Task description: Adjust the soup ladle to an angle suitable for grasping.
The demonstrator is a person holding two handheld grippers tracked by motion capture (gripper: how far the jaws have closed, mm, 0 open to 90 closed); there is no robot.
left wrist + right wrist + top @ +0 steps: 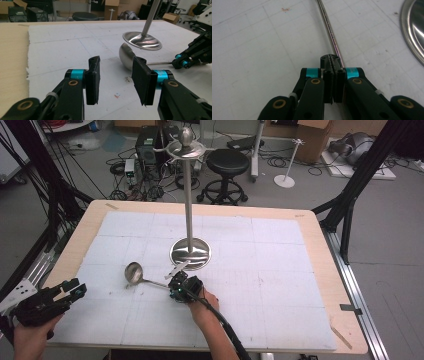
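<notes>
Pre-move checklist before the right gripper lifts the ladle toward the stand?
1. Right gripper shut on ladle handle: ok.
2. Grip point: at the handle's end, far from the bowl, so it may tip: not ok.
3. Ladle bowl resting on the mat: ok.
4. Left gripper open, holding nothing, apart from the ladle: ok.
5. Stand upright, base flat on the mat: ok.
6. Free hook at the stand's top: cannot tell.
</notes>
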